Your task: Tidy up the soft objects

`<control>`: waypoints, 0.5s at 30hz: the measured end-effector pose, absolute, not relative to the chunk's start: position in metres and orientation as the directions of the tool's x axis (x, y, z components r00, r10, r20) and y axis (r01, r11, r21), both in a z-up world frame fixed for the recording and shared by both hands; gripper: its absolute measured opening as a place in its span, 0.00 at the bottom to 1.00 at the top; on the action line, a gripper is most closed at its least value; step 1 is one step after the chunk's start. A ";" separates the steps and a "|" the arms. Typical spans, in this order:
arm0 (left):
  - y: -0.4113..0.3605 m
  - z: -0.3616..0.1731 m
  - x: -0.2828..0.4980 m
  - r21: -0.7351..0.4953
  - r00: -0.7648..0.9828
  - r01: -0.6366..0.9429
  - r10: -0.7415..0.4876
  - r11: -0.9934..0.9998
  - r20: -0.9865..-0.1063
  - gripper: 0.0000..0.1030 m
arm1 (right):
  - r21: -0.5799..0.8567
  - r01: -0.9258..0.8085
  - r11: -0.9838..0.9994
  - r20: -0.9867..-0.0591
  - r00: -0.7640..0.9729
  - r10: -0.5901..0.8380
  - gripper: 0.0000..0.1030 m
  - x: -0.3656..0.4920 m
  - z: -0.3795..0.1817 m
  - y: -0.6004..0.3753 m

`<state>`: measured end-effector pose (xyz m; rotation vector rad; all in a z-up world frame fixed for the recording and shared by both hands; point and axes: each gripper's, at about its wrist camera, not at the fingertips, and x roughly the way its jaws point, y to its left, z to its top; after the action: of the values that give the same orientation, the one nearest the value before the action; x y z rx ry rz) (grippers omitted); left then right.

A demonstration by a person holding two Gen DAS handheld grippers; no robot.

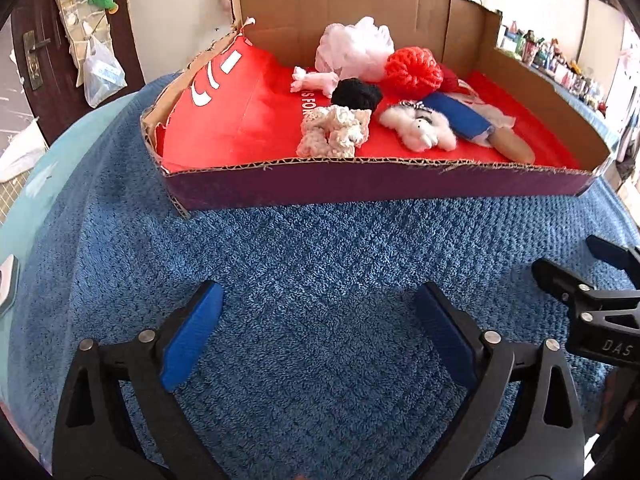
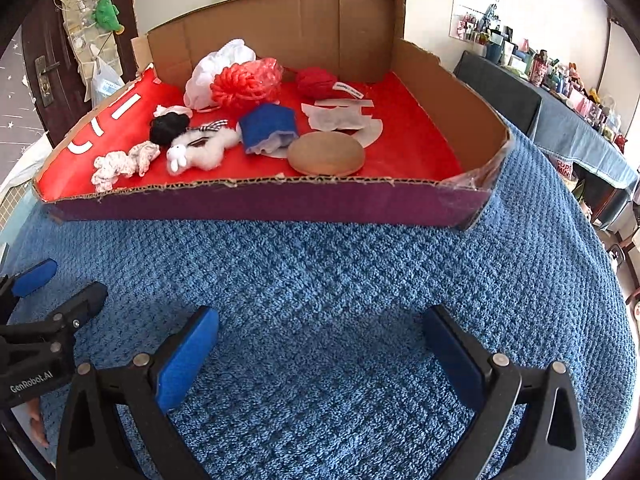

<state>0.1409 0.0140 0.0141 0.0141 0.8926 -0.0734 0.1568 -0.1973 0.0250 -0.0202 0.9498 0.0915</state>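
A shallow cardboard box (image 1: 360,184) (image 2: 260,204) with a red floor lies on a blue towel (image 1: 320,256) (image 2: 340,272). Inside it lie a white mesh pouf (image 1: 354,46) (image 2: 212,72), a red yarn ball (image 1: 414,68) (image 2: 244,82), a black yarn ball (image 1: 356,94) (image 2: 168,126), a white plush rabbit (image 1: 420,128) (image 2: 200,148), a pale crumpled scrunchie (image 1: 332,130) (image 2: 120,164), a blue pouch (image 1: 456,116) (image 2: 268,126) and a tan round pad (image 2: 326,154). My left gripper (image 1: 320,312) hangs open over bare towel in front of the box, with nothing between its pads. Beside it my right gripper (image 2: 320,336) is open and empty too.
A dark door (image 1: 48,52) with hanging bags and a green plush toy (image 2: 107,14) stands at the back left. A cluttered side table (image 2: 568,92) runs along the right. The towel's right edge (image 2: 616,280) drops off near it. Each gripper shows at the other view's edge.
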 end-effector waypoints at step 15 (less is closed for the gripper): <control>0.011 0.012 0.146 -0.003 0.613 0.052 -0.034 0.999 -0.789 1.00 | 0.020 -0.081 0.997 -0.819 0.571 0.063 1.00 0.159 0.023 -0.196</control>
<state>0.1460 0.0113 0.0121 0.0212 0.9092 -0.0501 0.1594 -0.1961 0.0225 -0.0210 0.9595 0.0844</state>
